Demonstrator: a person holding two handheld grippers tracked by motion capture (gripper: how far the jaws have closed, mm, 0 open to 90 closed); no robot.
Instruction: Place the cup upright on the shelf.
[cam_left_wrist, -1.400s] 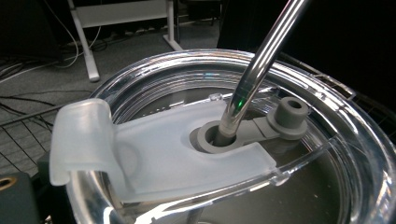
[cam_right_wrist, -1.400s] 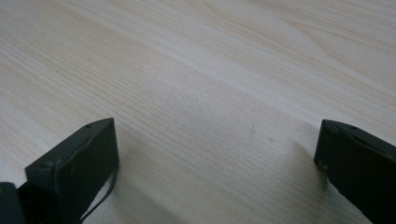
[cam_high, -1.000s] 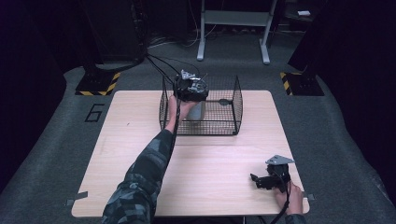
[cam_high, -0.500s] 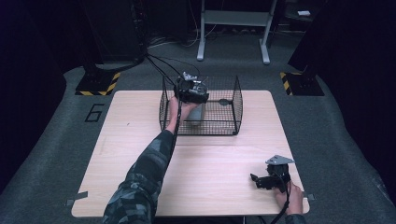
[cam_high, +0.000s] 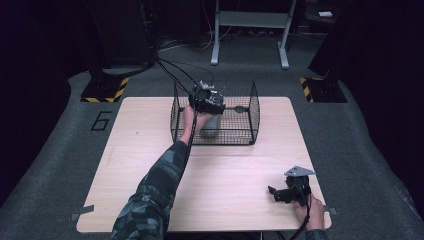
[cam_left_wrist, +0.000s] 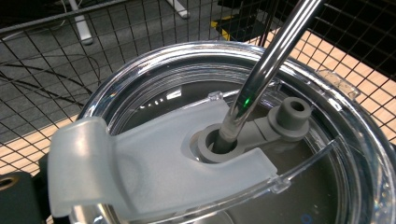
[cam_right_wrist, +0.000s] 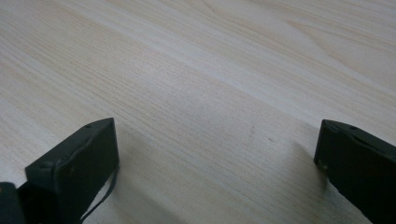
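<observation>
Left gripper (cam_high: 207, 100) sits over the near-left part of the black wire basket (cam_high: 250, 102), my forearm in its camouflage sleeve (cam_high: 155, 195) reaching up the table (cam_high: 150, 140) to it. Below it, inside the basket, stands a grey tumbler (cam_high: 211, 125), upright on the basket floor. Whether this gripper is spread or pinching anything, I cannot tell: its jaws are hidden in the high view, and the left gripper view gives just a dark corner at bottom left.

Left gripper view, close on the tumbler top: clear plastic lid (cam_left_wrist: 345, 107) with a frosted flip tab (cam_left_wrist: 140, 172) lying across it. A metal straw (cam_left_wrist: 266, 65) goes through a grey ring in that tab and leans up toward the top right. Just beside the ring, a small grey plug (cam_left_wrist: 292, 114) on a short strap. Basket mesh all around behind, cables and floor seen through it, wood showing at the right.

Right gripper (cam_high: 282, 192) rests low at the near-right of the table, well apart from the basket, my hand (cam_high: 307, 207) behind it near the table edge. Grey three-cornered plate (cam_high: 299, 171) on top. Right gripper view: both black jaws spread wide, one at each lower corner, bare light wood grain between them, nothing pinched
</observation>
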